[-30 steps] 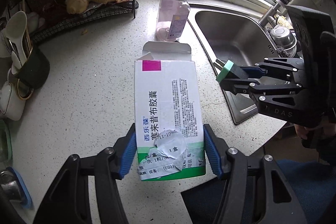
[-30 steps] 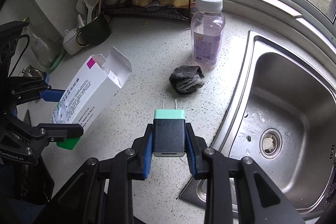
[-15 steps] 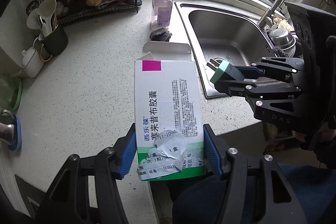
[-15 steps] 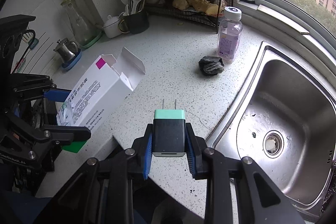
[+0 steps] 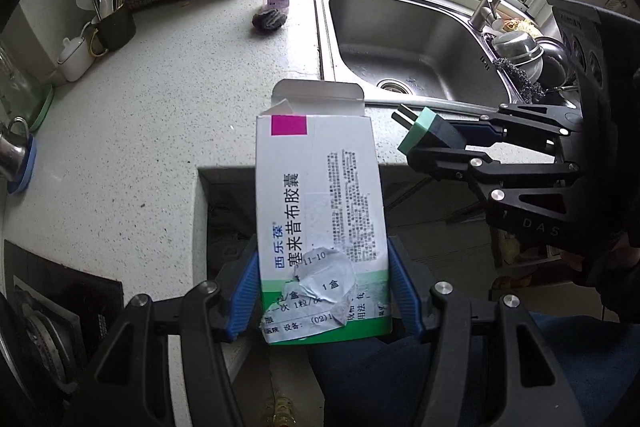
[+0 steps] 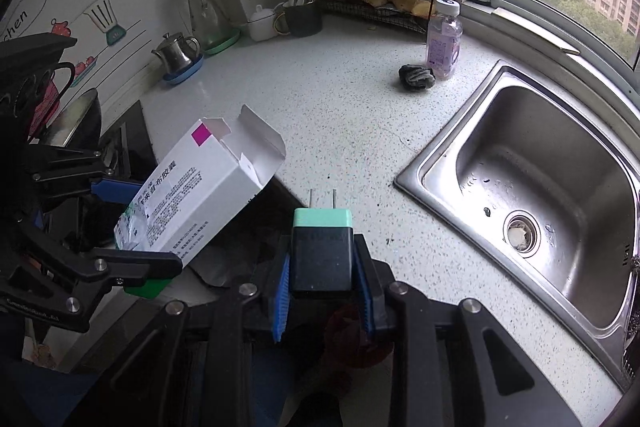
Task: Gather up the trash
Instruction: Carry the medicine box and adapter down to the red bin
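The left gripper (image 5: 322, 291) is clamped on the lower end of a white cardboard medicine box with a green band, a magenta square and blue and black Chinese print (image 5: 320, 223). Blue pads press the box's two long sides. The box's top flap stands open, and a torn paper label peels near its lower end. The box is held in the air, over the front edge of the white speckled stone countertop (image 5: 168, 91).

The right gripper (image 6: 322, 281) is closed on a black plug adapter with a mint-green face and two metal prongs (image 6: 322, 247). The prongs point away from the gripper. It too is held off the counter, just beside the box, to its right.

On the countertop, well apart from both grippers, a crumpled dark grey wad (image 6: 417, 76) lies just beside a clear plastic bottle with a white cap and purple label (image 6: 444, 39). A stainless steel sink (image 6: 452, 155) is set into the counter to the right. A black wire rack (image 6: 384, 13) at the back holds pale ginger roots.
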